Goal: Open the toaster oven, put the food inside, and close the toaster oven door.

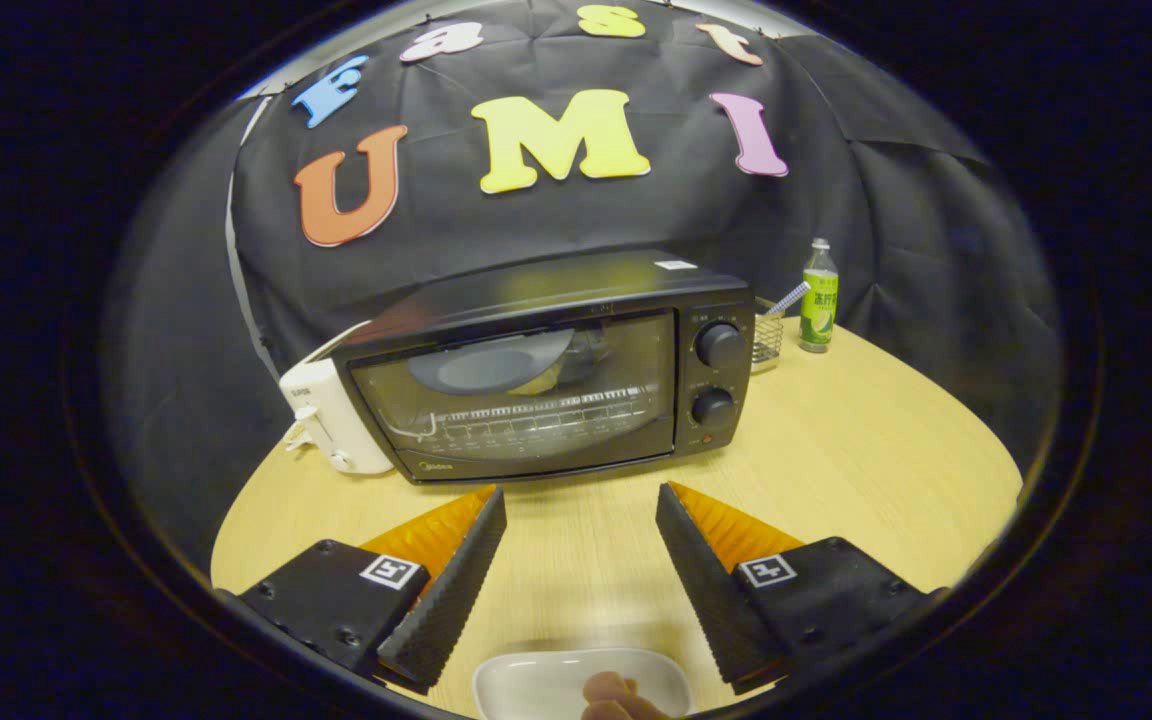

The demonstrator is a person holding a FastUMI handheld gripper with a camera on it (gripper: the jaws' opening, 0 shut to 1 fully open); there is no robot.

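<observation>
Tool (581, 500) spread wide, holding nothing, before the closed black toaster oven (546, 365).
Risk: food on the white dish (546, 680) between the fingers may be knocked when reaching the door.

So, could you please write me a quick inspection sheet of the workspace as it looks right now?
Surface: round light wooden table, bare between the fingers.
Job's things: black toaster oven, door shut, just ahead of the fingers; white dish with a piece of food near the base of the fingers.
Clutter: white toaster against the oven's left side; wire basket and green bottle beyond its right side.
Grippers: gripper open, holding nothing, fingers apart and aimed at the oven door.
Cables: white cord beside the white toaster.
Surroundings: black cloth wall behind the table.
</observation>
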